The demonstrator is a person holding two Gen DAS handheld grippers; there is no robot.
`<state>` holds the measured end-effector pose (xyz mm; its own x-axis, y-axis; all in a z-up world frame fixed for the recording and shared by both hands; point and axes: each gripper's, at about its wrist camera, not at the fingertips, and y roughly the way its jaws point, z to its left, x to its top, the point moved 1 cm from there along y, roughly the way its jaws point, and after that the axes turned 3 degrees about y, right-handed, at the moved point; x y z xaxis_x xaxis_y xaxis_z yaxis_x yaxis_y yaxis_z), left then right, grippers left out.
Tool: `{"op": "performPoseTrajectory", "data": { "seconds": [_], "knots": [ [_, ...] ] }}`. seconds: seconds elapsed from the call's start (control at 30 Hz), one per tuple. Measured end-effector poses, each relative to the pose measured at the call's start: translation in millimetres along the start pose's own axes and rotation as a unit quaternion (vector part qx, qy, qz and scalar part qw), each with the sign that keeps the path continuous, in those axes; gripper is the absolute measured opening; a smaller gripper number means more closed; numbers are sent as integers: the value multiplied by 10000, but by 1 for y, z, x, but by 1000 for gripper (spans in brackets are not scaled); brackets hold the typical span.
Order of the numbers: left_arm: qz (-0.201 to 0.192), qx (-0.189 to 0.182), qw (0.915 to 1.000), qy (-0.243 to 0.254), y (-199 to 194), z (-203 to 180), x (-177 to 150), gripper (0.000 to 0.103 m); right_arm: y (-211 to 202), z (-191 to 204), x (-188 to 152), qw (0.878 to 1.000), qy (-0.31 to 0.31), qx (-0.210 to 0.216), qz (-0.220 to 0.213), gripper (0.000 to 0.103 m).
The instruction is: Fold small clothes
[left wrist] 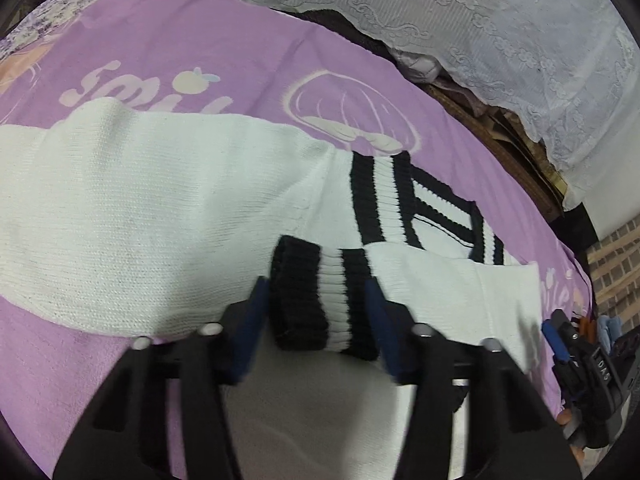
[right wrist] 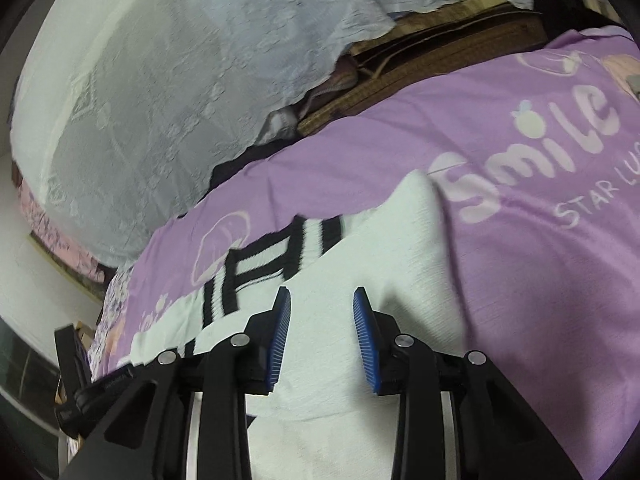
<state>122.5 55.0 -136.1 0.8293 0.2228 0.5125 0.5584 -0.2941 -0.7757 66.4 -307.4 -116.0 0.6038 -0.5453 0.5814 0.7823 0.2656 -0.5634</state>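
A white knit sweater [left wrist: 140, 208] with black stripes at the collar [left wrist: 384, 200] lies on a purple sheet [left wrist: 200, 40]. My left gripper [left wrist: 318, 292] has its blue pads either side of the black-and-white striped cuff [left wrist: 316, 300], which lies folded onto the sweater body; the jaws stand wide and do not pinch it. My right gripper [right wrist: 322, 312] is open and empty, hovering over the white sweater [right wrist: 400, 272]; the striped collar [right wrist: 272, 256] lies ahead to its left. The right gripper also shows at the left wrist view's right edge [left wrist: 560, 340].
A white lace cloth [left wrist: 480, 20] covers a pile behind the sheet, with brown boards [left wrist: 500, 136] under it. The sheet bears "Smile" lettering [right wrist: 532, 160]. A brick-pattern surface [left wrist: 616, 256] lies at the far right.
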Motion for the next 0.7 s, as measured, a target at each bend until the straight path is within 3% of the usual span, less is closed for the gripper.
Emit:
{"op": "performPoseTrajectory", "data": {
  "seconds": [0.13,0.3,0.37,0.43,0.53,0.67,0.7],
  "knots": [
    [-143,118,9998,-49,-6,6,3,13,-4,-14,8,9996,264,-75,-118,34],
    [-149,271,9994,-137,-7,15,5,9,-2,-12,18,9995,217,-168,-168,34],
    [-39,150,9998,-147,-3,15,4,9,2,-7,21,9997,112,-193,-127,34],
    [-26,90,9999,-105,-5,12,4,13,13,-4,25,9996,-45,-269,-29,34],
    [-44,-73,9998,-202,-7,12,4,41,32,-13,24,9991,28,-366,226,34],
    [-47,-76,9999,-108,-6,5,2,42,54,-40,17,9969,250,-522,538,25],
    [-49,-8,10000,-50,-4,3,1,41,55,-44,18,9971,283,-502,507,19]
  ]
}}
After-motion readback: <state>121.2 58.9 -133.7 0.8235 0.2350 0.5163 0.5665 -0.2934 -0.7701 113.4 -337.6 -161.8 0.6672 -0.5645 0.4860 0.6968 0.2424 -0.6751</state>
